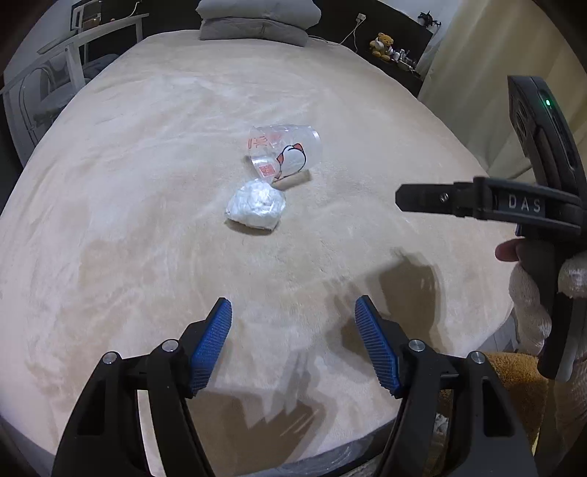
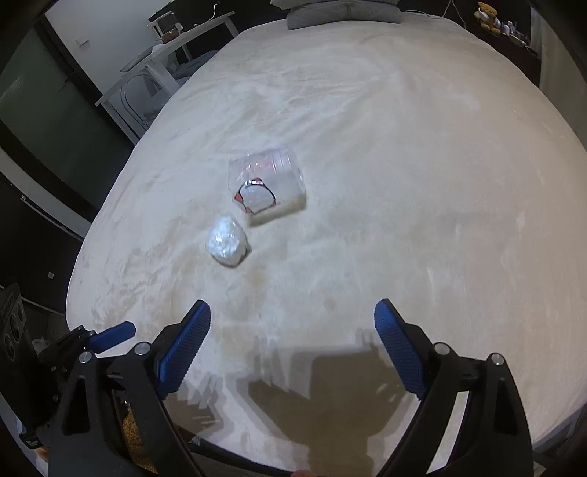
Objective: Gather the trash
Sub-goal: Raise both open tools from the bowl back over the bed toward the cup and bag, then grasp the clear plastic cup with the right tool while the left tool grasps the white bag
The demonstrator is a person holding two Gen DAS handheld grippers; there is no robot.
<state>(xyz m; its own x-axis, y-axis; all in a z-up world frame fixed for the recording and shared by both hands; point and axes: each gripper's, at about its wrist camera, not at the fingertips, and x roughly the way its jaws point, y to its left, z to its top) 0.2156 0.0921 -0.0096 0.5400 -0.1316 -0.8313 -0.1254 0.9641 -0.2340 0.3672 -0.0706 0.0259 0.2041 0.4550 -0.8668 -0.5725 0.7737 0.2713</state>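
Observation:
A clear plastic cup point(image 1: 284, 154) with a red and white cartoon print lies on its side on the beige bed cover point(image 1: 146, 220). A crumpled white wad point(image 1: 256, 206) of plastic or tissue lies just in front of it. Both show in the right wrist view too: the cup point(image 2: 266, 189) and the wad point(image 2: 226, 244). My left gripper point(image 1: 293, 312) is open and empty, well short of the wad. My right gripper point(image 2: 292, 317) is open and empty, also short of both. The right gripper's body point(image 1: 532, 205) shows at the right of the left wrist view.
Grey pillows point(image 1: 256, 22) lie at the head of the bed. A dark shelf with a teddy bear point(image 1: 383, 46) stands at the back right. A white table point(image 2: 154, 73) stands to the left of the bed. The near bed edge runs below both grippers.

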